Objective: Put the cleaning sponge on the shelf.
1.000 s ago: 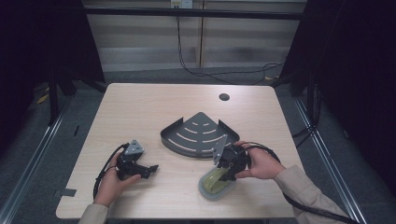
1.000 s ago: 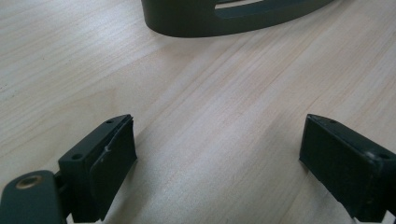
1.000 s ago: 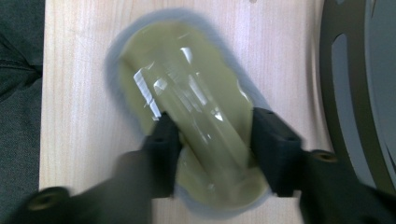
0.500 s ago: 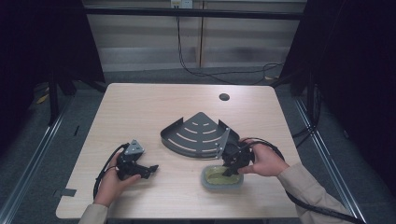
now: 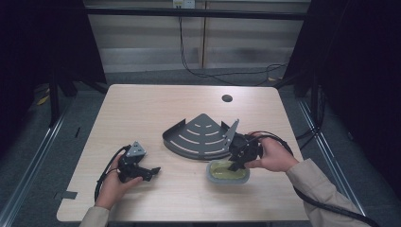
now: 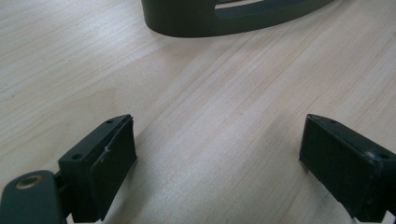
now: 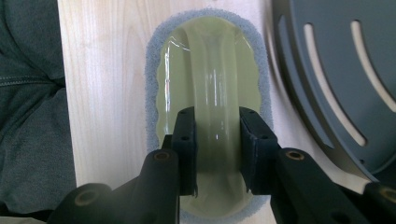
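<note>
While one pale green translucent scrubber with a grey sponge rim (image 7: 208,93) lies on the light wooden worktop (image 5: 142,123) beside one dark grey slotted corner rack (image 5: 201,137), the right claw (image 7: 216,154) clamps its raised handle; the left claw (image 6: 217,168) gapes apart, empty.

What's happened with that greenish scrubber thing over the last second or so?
The right gripper has just closed its jaws on the arched handle of the green scrubber. A second ago the scrubber stood tilted on edge nearer the table's front edge; now it lies flat, handle up, closer to the grey slotted rack. The left gripper stayed put, jaws open and empty, and the rack has not moved.
</note>
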`<state>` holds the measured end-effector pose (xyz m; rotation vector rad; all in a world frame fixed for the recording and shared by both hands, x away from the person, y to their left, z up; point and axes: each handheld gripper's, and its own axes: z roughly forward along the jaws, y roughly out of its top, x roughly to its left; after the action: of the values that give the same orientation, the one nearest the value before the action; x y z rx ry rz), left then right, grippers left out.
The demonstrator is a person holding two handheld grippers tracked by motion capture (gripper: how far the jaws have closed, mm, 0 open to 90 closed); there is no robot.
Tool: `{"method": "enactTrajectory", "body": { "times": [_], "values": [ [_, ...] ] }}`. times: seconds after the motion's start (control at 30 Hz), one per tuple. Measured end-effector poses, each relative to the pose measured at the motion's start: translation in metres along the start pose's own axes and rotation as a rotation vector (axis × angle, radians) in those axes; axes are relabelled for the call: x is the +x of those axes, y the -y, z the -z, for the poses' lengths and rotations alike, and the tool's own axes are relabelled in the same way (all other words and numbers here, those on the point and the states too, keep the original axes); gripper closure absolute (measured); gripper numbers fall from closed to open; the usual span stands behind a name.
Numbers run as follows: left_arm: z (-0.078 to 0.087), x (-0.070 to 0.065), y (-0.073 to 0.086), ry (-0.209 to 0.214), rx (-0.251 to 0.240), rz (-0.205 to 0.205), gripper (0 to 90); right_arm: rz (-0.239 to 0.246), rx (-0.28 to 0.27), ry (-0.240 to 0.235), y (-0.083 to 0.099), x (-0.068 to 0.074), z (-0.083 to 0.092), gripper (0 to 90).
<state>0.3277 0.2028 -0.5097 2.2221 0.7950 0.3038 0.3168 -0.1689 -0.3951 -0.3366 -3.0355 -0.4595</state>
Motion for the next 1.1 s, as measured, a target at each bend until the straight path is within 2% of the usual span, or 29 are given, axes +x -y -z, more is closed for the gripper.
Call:
{"method": "enactTrajectory", "body": {
  "times": [0.33,0.53,0.7,0.8,1.0,1.03,1.1],
  "values": [
    [0.000,0.000,0.000,0.000,0.000,0.000,10.1,-0.051,-0.013,0.022,-0.004,-0.011,0.018,70.7],
    [0.000,0.000,0.000,0.000,-0.001,-0.001,10.1,-0.056,-0.014,0.029,-0.008,-0.015,0.023,70.7],
    [0.000,0.000,0.000,-0.001,-0.007,0.005,10.1,-0.083,-0.032,0.034,-0.012,-0.020,0.028,70.7],
    [0.000,0.000,0.000,-0.001,-0.006,0.005,10.1,-0.080,-0.041,0.034,-0.015,-0.024,0.032,70.7],
    [0.000,0.000,0.000,-0.003,-0.006,-0.001,10.1,-0.117,-0.065,0.048,-0.019,-0.034,0.038,70.7],
    [0.000,0.000,0.000,-0.003,-0.005,0.000,10.1,-0.142,-0.071,0.053,-0.021,-0.037,0.039,70.7],
    [0.000,0.000,0.000,-0.003,-0.006,-0.001,10.1,-0.151,-0.073,0.055,-0.021,-0.041,0.040,70.7]
  ]
}}
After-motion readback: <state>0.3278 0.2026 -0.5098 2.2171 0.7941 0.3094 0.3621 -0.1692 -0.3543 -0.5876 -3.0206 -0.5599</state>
